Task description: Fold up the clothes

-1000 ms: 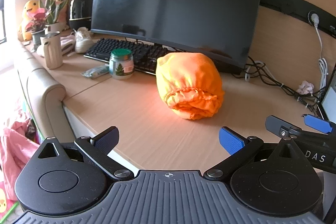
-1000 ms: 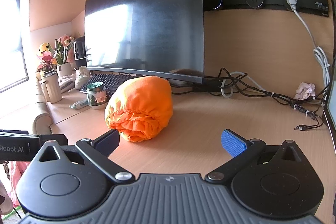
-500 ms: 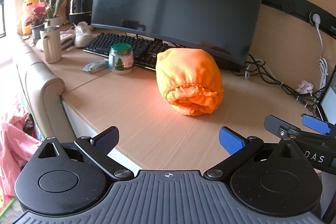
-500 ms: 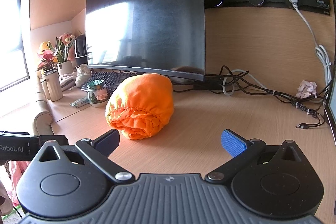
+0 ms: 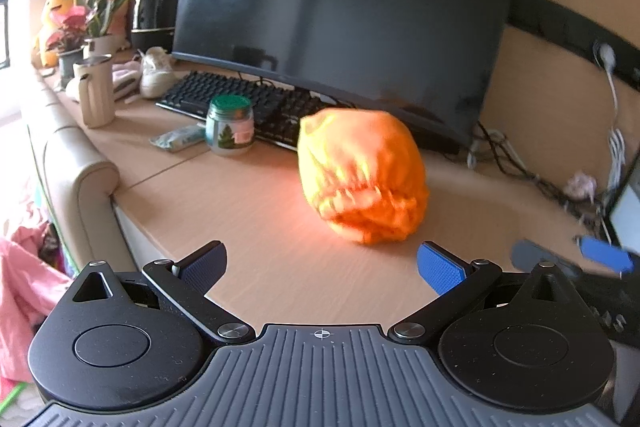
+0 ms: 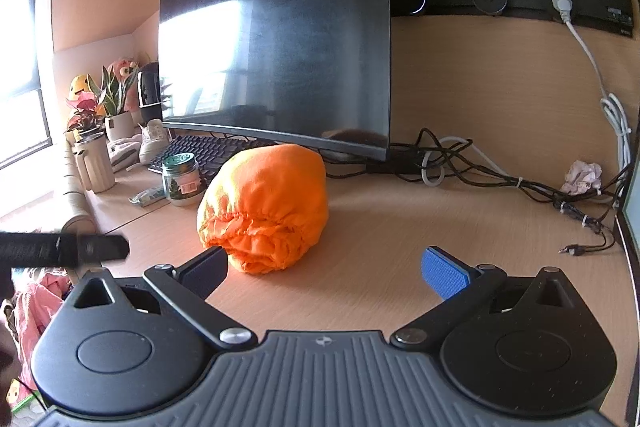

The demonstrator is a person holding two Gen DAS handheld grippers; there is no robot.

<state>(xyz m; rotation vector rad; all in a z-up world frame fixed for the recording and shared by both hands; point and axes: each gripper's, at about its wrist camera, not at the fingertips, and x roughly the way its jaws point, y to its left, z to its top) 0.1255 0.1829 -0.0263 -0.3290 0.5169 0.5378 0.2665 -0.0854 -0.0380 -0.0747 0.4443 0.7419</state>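
- Left gripper (image 5: 320,265): jaws spread wide, nothing between the blue pads; it hovers over the near edge of the desk (image 5: 240,227), aimed at the orange garment (image 5: 360,175).
- Right gripper (image 6: 324,267): jaws likewise apart and empty, beside the left one. Its left pad sits right at the bundle's near side in the right wrist view; whether it touches, I cannot tell.
- Far left corner of the desk: a yellow plush toy (image 5: 56,15), potted plants (image 5: 80,27), a dark rounded appliance (image 5: 154,11), a beige mug (image 5: 96,91) and a white shoe (image 5: 156,71), parked clear of the work area, I judge.
- Left of centre: a glass jar (image 5: 230,125) with a green lid and a tree picture on its label; the small pink sticker is too blurred to read. A flat packet (image 5: 176,139) lies just beside it.
- Behind the jar: a black keyboard (image 5: 248,103) under a large dark monitor (image 5: 344,15), screen off.
- Centre of the desk: the orange garment, rolled into a tight ball with a gathered, elasticated hem facing the near edge. This fits either a finished roll-up or a bundle waiting to be opened out and folded.
- Right side, along the back edge: tangled cables (image 6: 480,171), crumpled paper (image 6: 582,177), and a white plug (image 6: 562,3) in the wall rail.
- Off the left edge, low down: pink cloth (image 5: 24,291), possibly more laundry.
- No readable brand visible.
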